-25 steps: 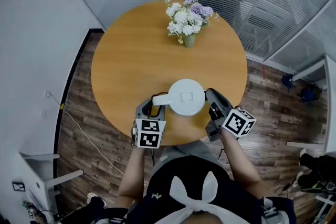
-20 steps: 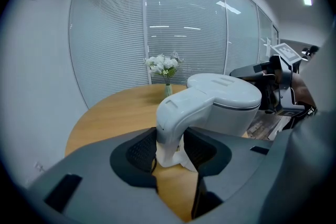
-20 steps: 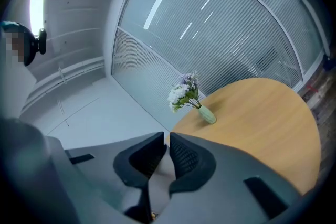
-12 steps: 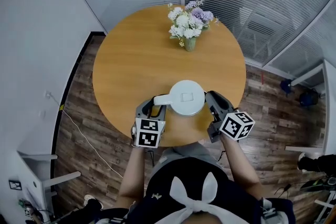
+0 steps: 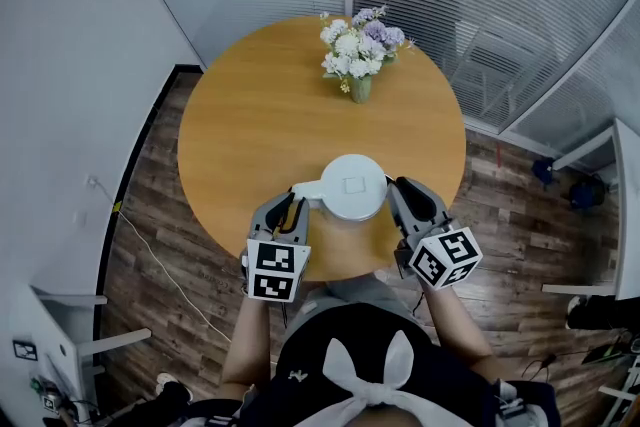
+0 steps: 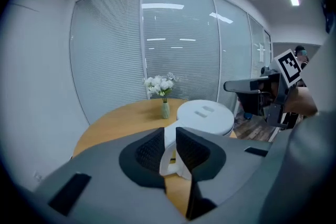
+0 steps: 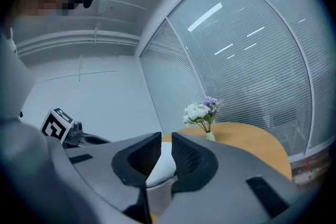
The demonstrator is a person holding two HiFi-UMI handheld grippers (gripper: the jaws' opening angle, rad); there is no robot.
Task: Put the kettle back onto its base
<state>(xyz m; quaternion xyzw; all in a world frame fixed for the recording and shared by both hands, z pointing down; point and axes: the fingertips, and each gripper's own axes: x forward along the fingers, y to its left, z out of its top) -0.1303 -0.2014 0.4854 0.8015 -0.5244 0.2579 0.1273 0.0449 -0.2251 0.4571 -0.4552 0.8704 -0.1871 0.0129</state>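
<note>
Glass walls with drawn blinds [image 5: 480, 5] ring this corner, and a round wooden table [image 5: 250, 115] fills the middle, with 1 small vase of flowers [image 5: 358, 57] at its far side. The white kettle [image 5: 352, 185] sits at the near edge, just in front of the person, between the 2 grippers.

The left gripper [image 5: 290, 205] has just been closing its jaws, and the kettle's handle [image 6: 169, 140] stands between the pads, which now look clamped on it. The right gripper [image 5: 398, 193] is against the kettle's opposite side; its jaws are nearly together and seem to pinch the white rim that fills the gap between them.

I judge this to be the pick-up: grip taken, carry not yet begun. I can't make out a base anywhere on the table, nor whether the kettle has cleared the wood. Next, I'd say, comes a level lift with both hands in step, so the body doesn't swing on the handle, then finding the base and lowering the kettle squarely onto it.
</note>
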